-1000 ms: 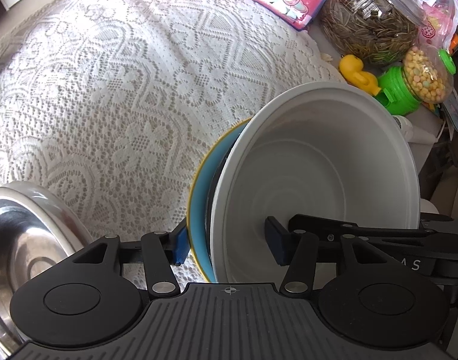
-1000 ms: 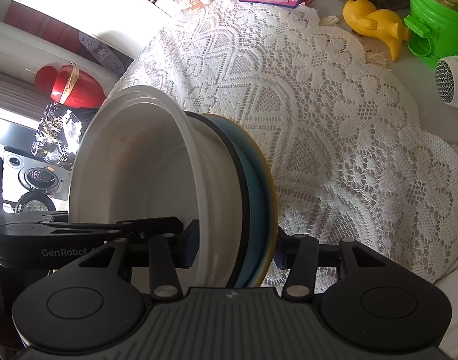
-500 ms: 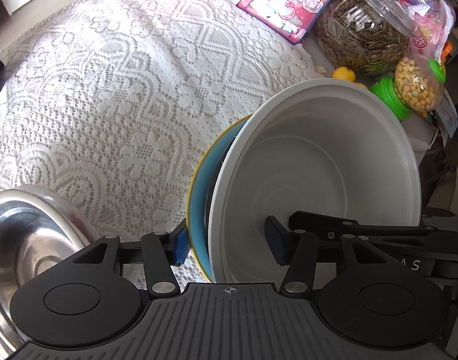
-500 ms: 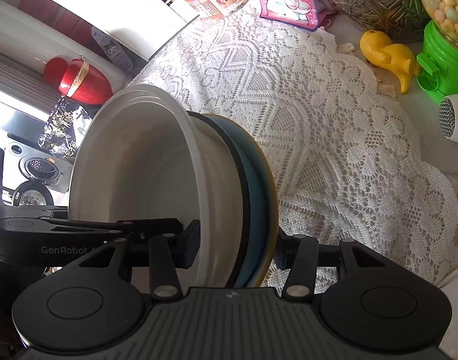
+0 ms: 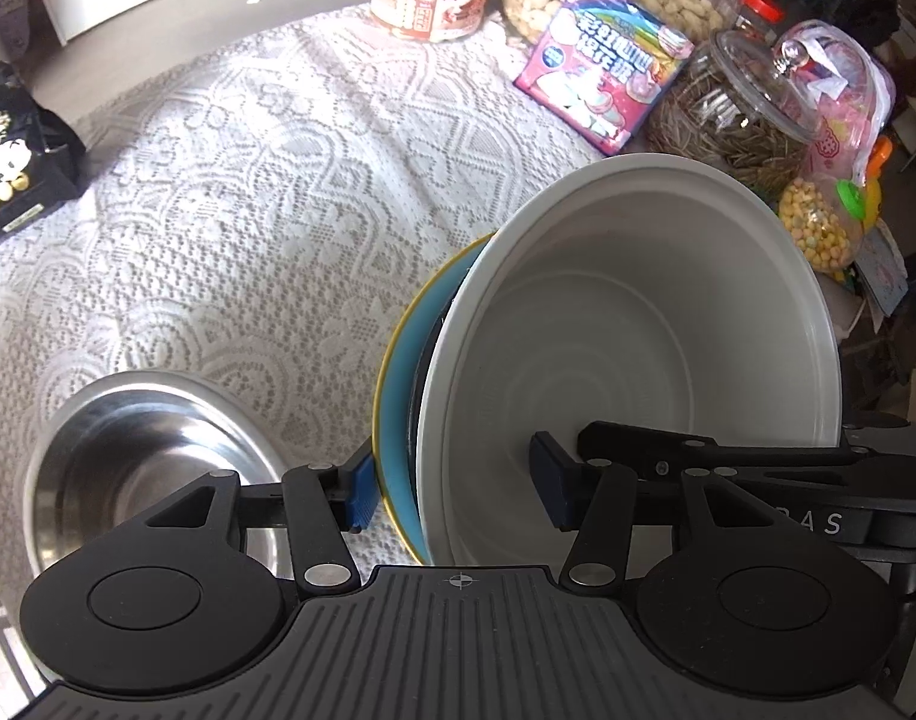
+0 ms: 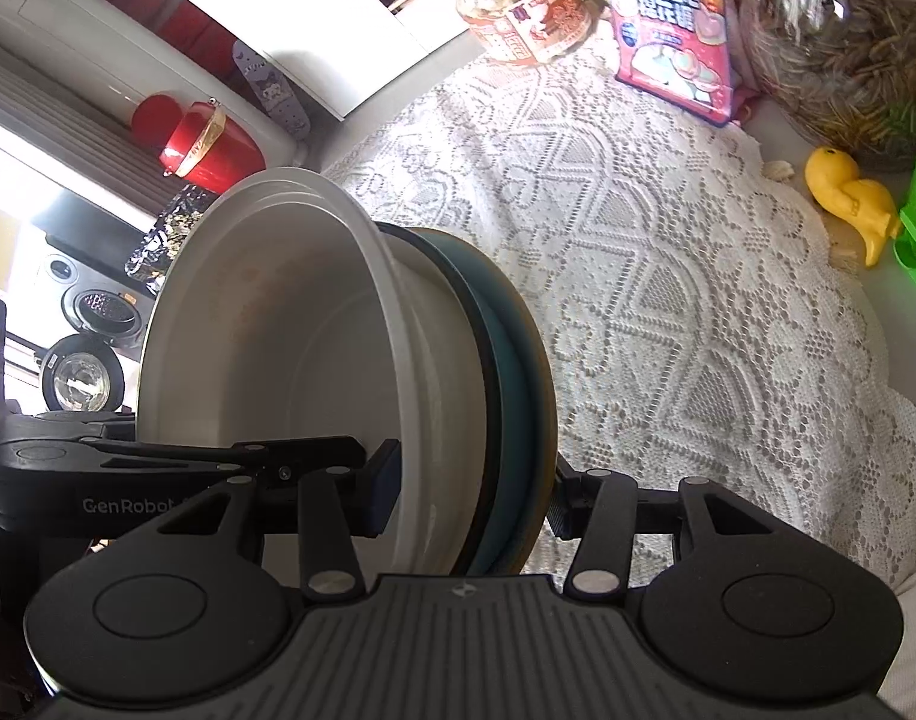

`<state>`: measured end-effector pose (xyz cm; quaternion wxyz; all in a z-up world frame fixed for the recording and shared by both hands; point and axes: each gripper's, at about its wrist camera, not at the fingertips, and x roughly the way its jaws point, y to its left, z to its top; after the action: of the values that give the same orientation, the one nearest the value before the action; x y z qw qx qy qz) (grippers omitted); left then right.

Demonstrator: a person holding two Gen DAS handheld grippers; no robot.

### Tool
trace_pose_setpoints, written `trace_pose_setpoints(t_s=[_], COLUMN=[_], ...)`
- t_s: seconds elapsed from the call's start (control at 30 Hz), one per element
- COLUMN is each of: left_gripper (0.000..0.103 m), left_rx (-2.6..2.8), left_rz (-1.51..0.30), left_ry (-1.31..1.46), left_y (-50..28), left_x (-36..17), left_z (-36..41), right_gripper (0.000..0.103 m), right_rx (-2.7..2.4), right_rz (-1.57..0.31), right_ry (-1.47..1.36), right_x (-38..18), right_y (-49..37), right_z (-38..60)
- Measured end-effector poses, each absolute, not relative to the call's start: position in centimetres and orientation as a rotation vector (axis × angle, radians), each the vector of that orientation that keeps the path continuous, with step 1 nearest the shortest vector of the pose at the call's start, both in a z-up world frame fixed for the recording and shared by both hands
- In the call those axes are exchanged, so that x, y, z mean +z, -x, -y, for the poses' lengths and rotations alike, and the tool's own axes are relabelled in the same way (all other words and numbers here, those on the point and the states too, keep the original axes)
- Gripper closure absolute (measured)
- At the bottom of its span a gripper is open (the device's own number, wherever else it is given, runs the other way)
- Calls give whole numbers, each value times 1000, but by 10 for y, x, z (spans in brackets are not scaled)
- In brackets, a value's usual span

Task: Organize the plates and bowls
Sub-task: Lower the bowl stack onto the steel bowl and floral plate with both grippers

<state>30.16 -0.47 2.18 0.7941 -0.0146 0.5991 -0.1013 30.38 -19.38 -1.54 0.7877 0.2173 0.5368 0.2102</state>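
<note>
Both tongs pinch stack rim: left tongs (image 5: pixel 452 495), right tongs (image 6: pixel 466 495). White bowl (image 5: pixel 631 360) nested on blue plate (image 5: pixel 398 396), aloft over worktop (image 5: pixel 248 180). Keep stack level, grips equal; steer clear of steel bowl (image 5: pixel 140 462).

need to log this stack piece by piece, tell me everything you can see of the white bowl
The white bowl is large, deep and round, plain glossy white like ceramic or melamine, with faint rings inside and a stepped rim. It is empty, tipped on its side in the air, its base against a blue plate. Each hand-held gripper, left and right, has one finger inside the bowl and clamps bowl and plate together.
</note>
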Motion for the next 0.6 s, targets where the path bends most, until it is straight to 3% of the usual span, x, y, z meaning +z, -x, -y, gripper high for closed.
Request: trace_pose_setpoints(t_s=[0.37, 0.6], left_gripper=[47, 47], left_rx=[-33, 65], left_rz=[-1221, -1253], left_ry=[109, 191], left_y=[-260, -235], left_x=[68, 51], left_z=[-88, -153], right_gripper=[55, 55], right_rx=[637, 725], right_rz=[-1155, -1259], right_ry=[-384, -331], right_x=[23, 6], right_y=[-307, -306], right_z=[90, 21])
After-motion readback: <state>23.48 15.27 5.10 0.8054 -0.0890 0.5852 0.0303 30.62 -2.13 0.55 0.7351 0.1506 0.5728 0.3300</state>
